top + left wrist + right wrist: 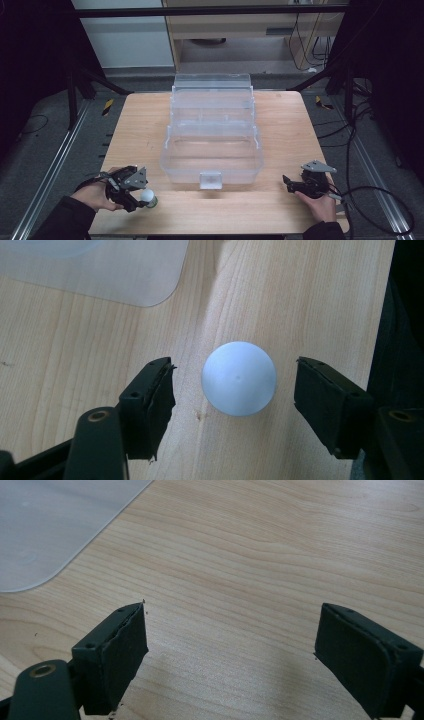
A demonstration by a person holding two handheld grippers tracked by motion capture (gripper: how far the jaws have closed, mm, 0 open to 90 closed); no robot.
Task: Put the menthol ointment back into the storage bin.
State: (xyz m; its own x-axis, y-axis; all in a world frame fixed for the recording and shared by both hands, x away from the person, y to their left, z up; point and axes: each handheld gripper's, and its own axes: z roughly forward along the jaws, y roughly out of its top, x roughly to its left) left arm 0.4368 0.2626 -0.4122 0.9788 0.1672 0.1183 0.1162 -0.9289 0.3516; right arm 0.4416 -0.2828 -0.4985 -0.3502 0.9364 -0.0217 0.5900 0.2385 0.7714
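A small white ball (239,378) lies on the wooden table (285,125) near its front left corner. My left gripper (235,365) straddles the ball, and its jaws stand open with a gap of bare wood on each side, touching nothing. From the high view, the ball (148,195) sits just off the tip of the left gripper (143,198), which a hand holds low over the table. My right gripper (287,184) rests at the front right, held by the other hand. Its jaws (233,607) are open over bare wood with nothing between them.
A clear plastic tiered box (212,172) stands open in the middle of the table, with a latch at its front wall. Its rounded corner shows in the left gripper view (100,270) and the right gripper view (50,530). Cables lie on the floor at the right.
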